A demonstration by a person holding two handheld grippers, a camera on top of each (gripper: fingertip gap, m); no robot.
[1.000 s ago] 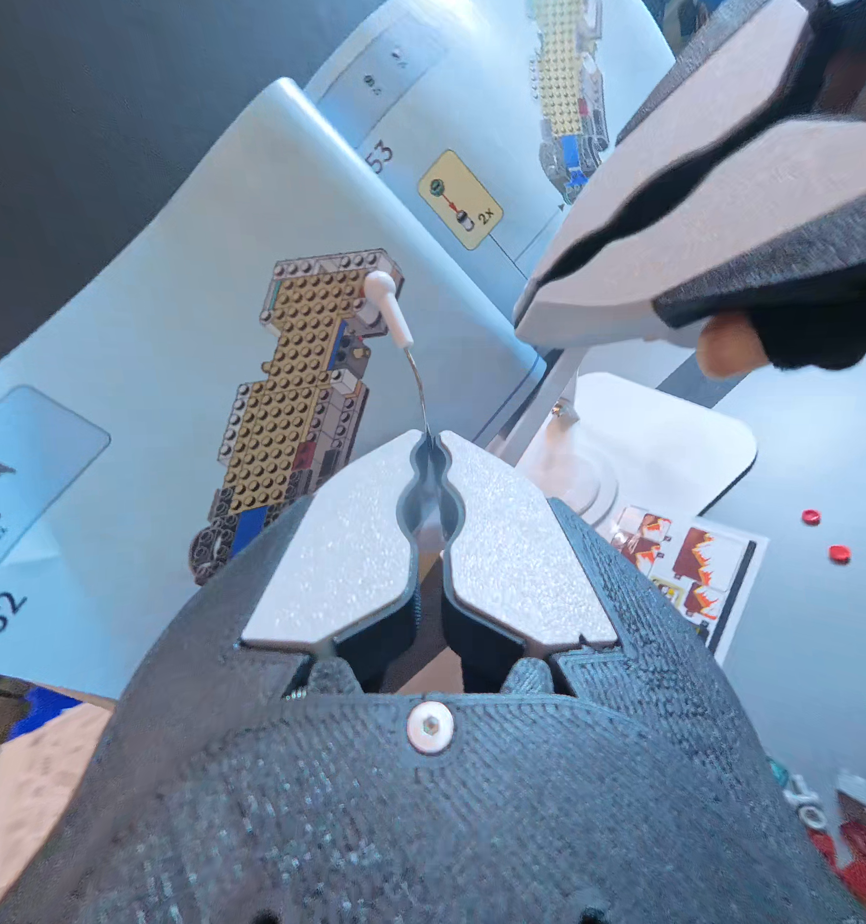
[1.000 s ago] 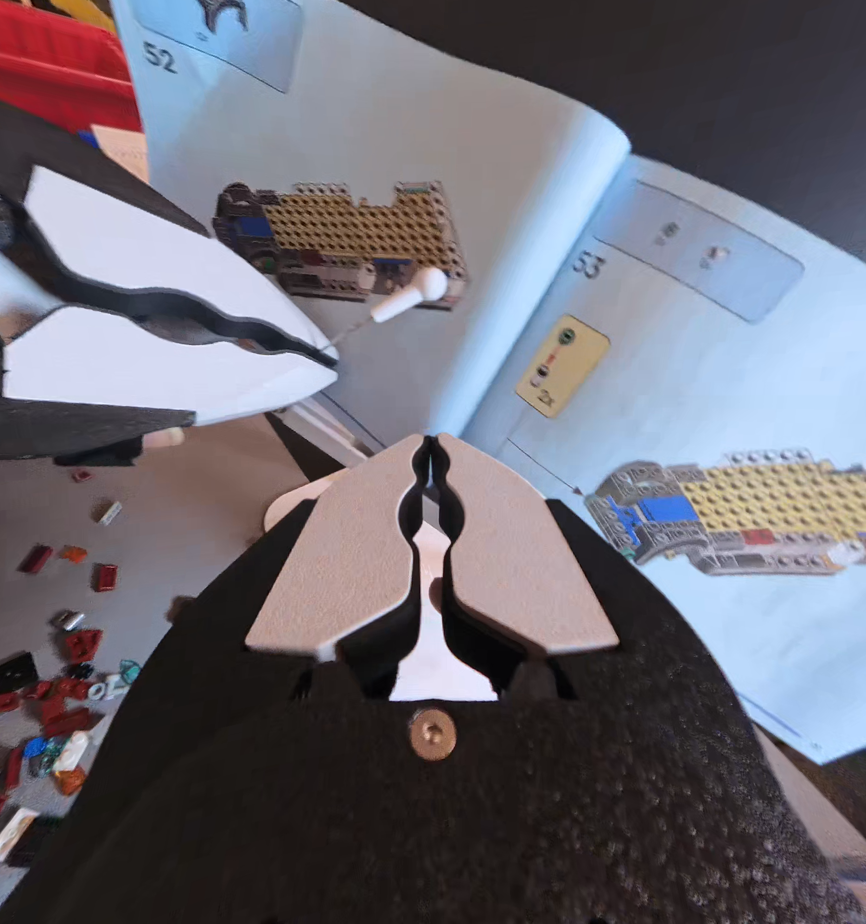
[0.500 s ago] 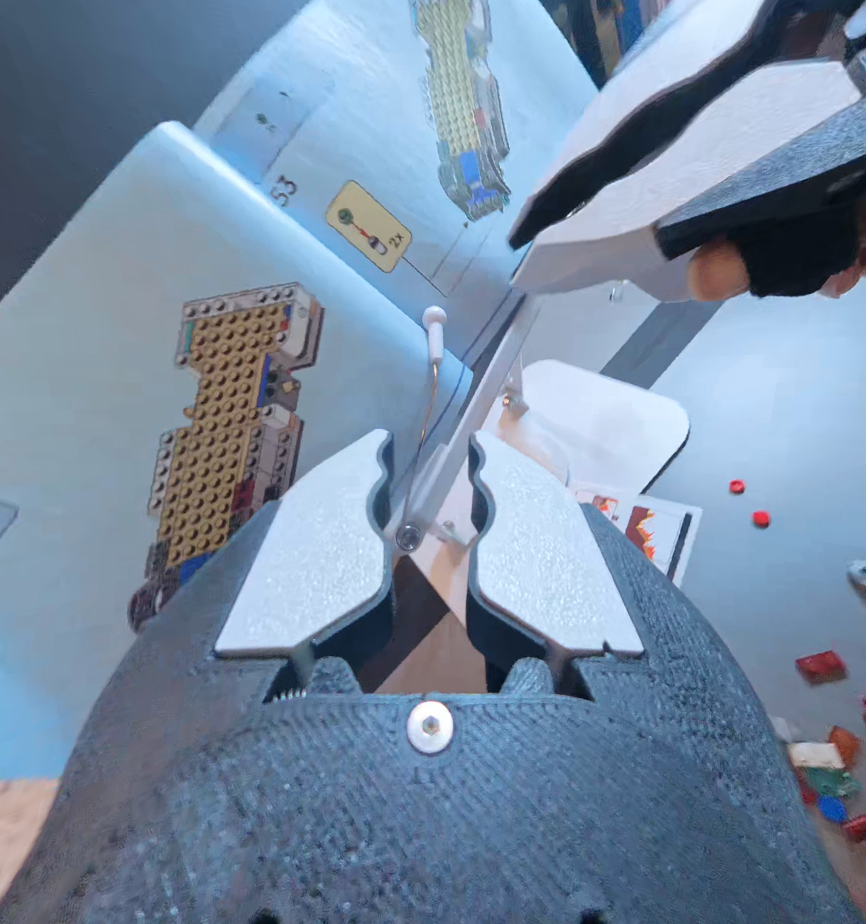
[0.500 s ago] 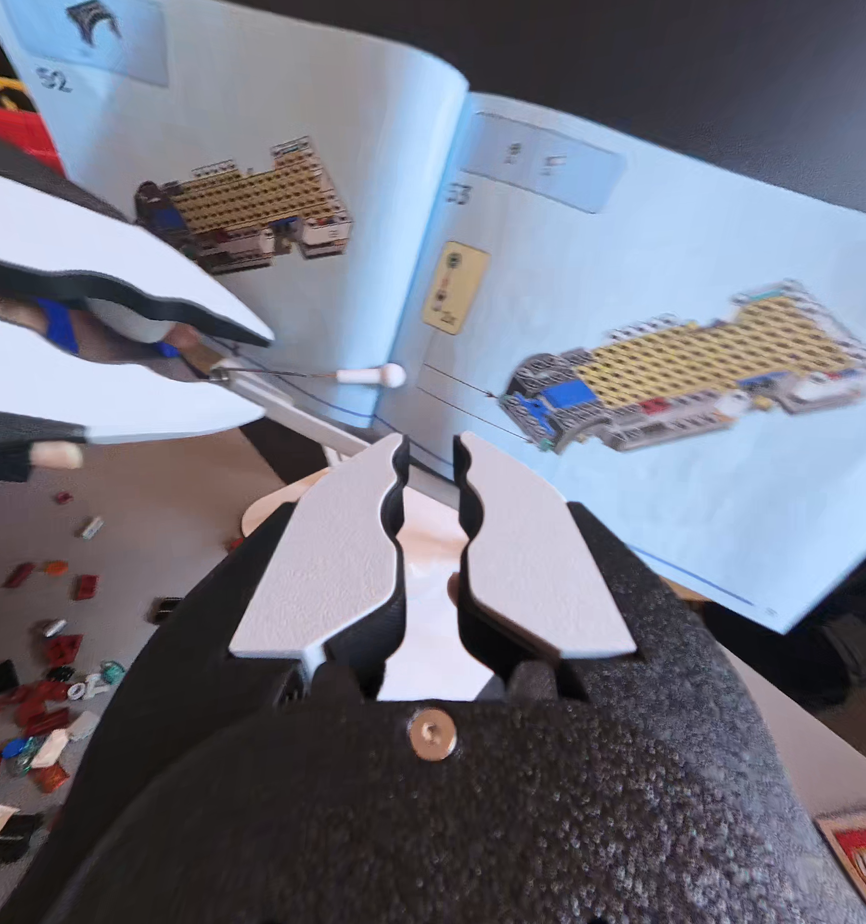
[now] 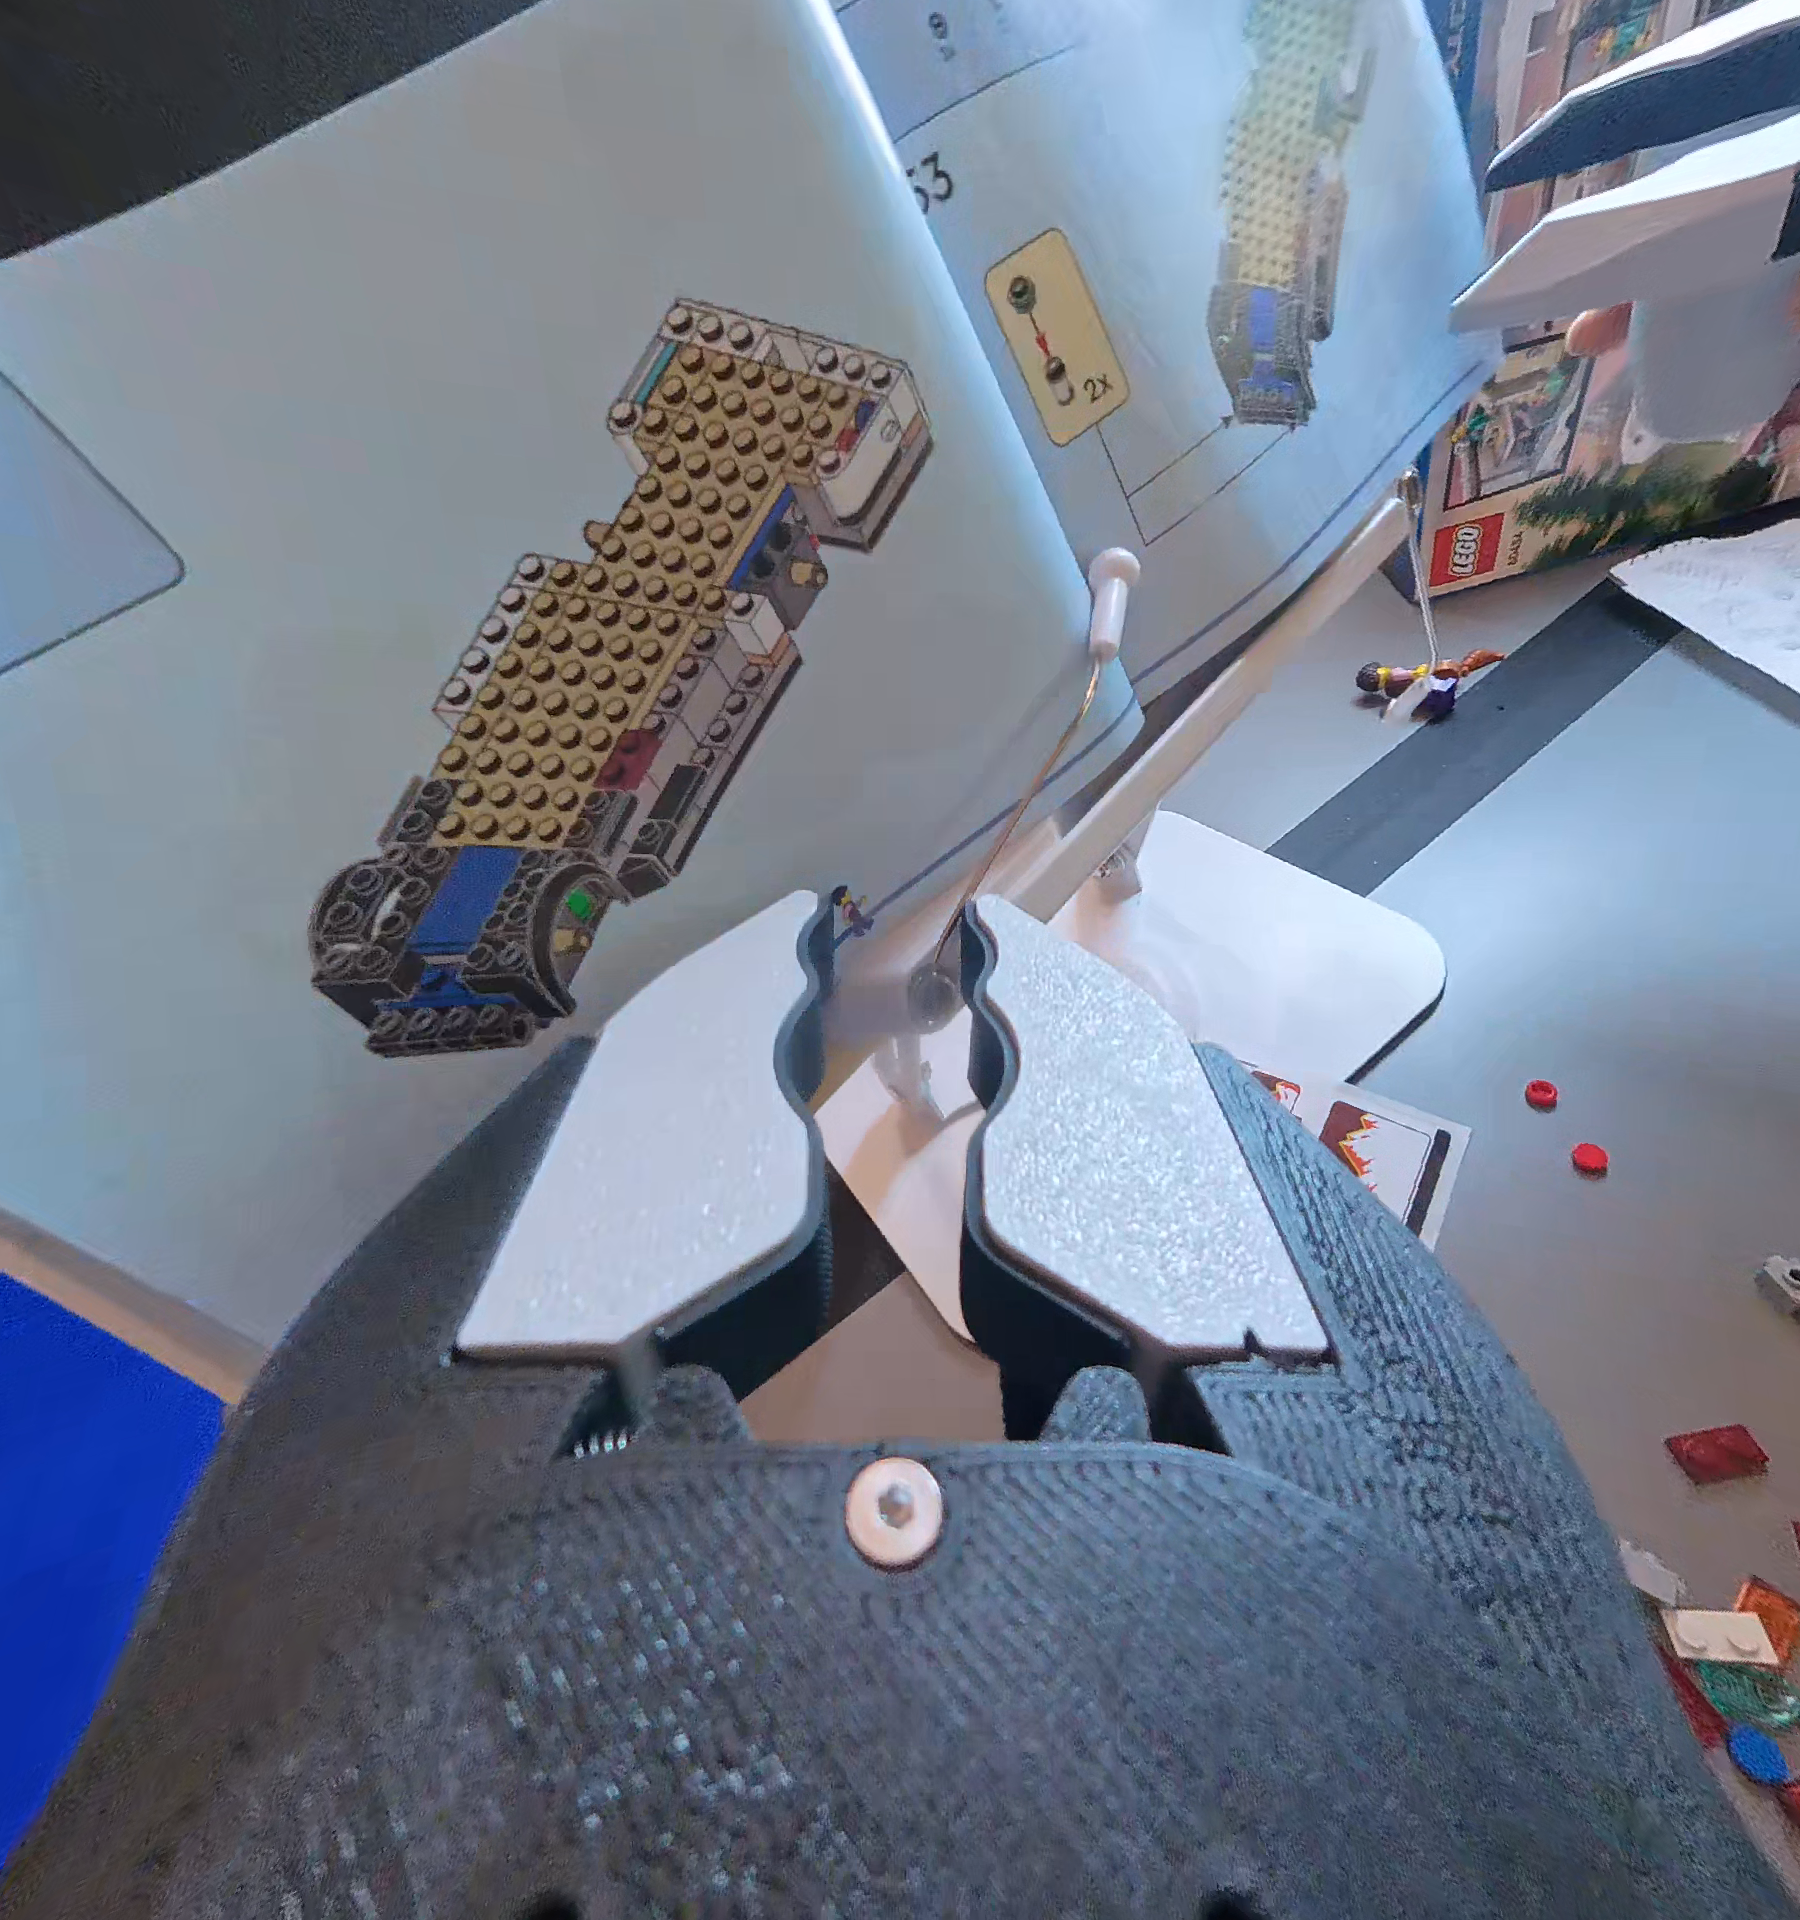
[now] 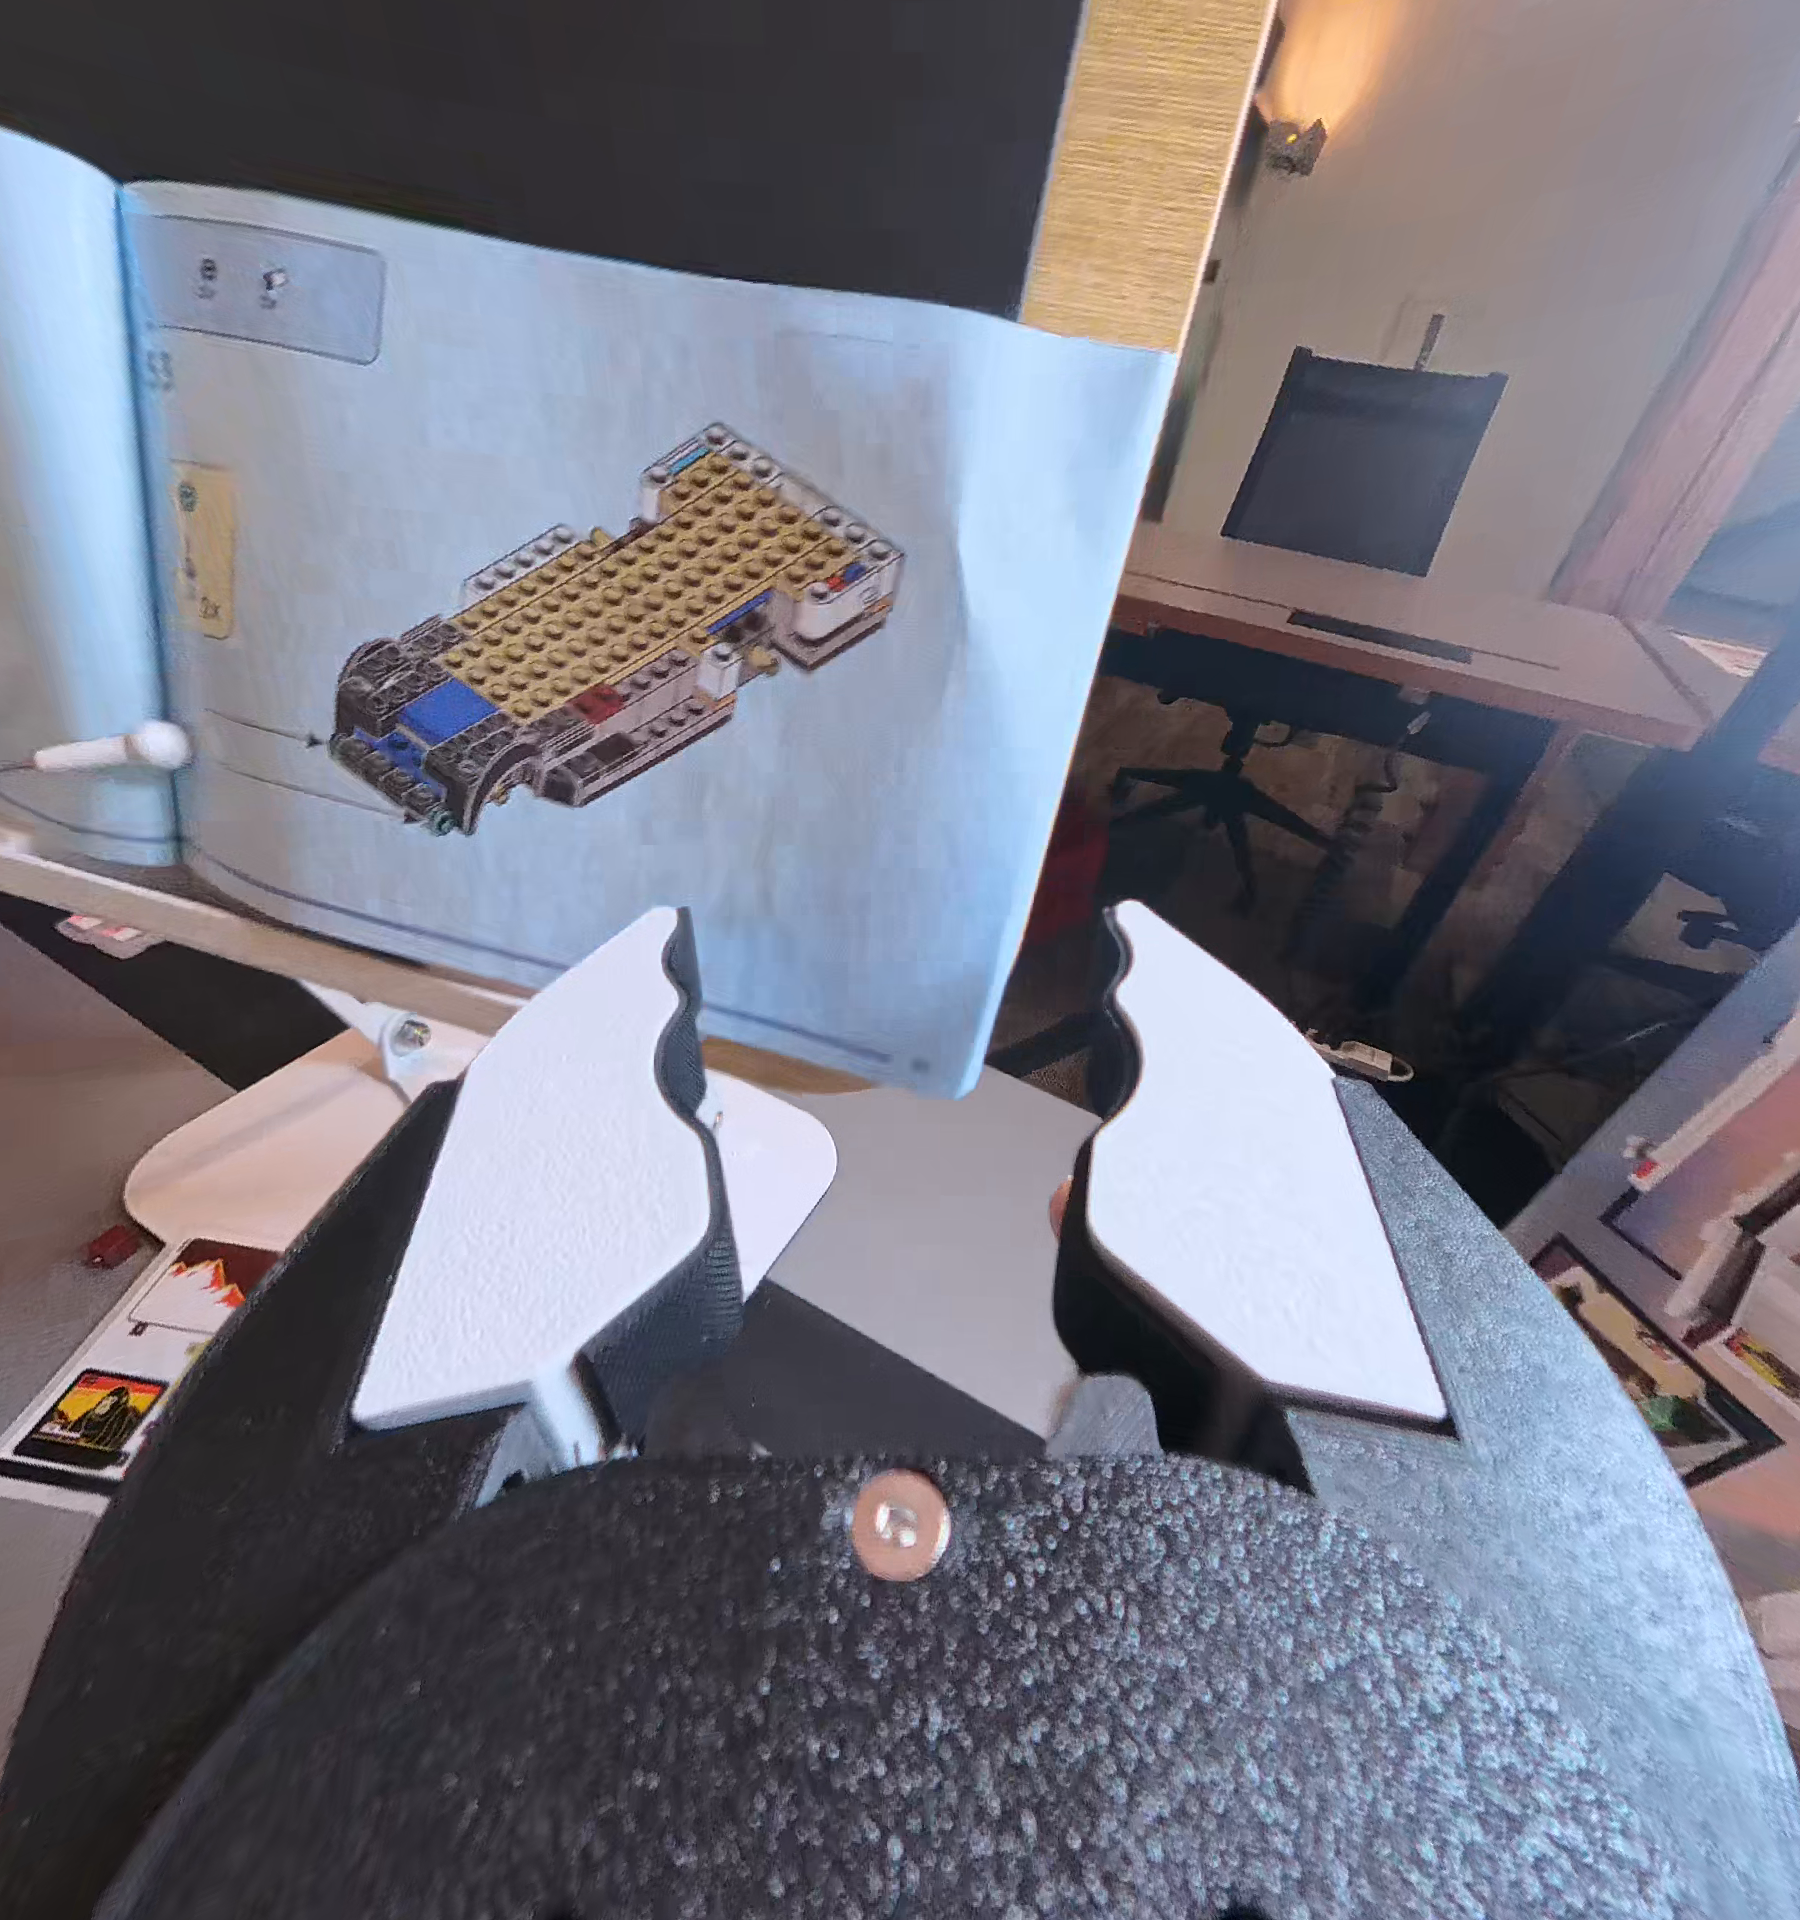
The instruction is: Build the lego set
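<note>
An open instruction booklet (image 5: 460, 416) leans on a white book stand (image 5: 1291, 966). My left gripper (image 5: 896, 914) is open at the stand's front ledge. The thin wire page holder (image 5: 1021, 810) with its white tip (image 5: 1112, 592) rises from between the fingers, close to the right finger, and rests on the left page near the spine; the pads do not press on it. My right gripper (image 6: 896, 935) is wide open and empty at the lower right corner of the right page (image 6: 667, 416). It also shows at the top right of the left wrist view (image 5: 1478, 244).
A toy box (image 5: 1561, 488) and a small figure (image 5: 1415, 681) lie behind the stand. A sticker sheet (image 5: 1384, 1143), two red studs (image 5: 1589, 1156) and several loose bricks (image 5: 1717, 1449) lie on the grey table. A blue bin (image 5: 44, 1507) is at the left. A desk (image 6: 1395, 634) stands beyond the table.
My left gripper was shut on the wire holder, then opened and let it go; the holder swung from the left page's picture toward the spine. My right gripper opened wide and moved right.
</note>
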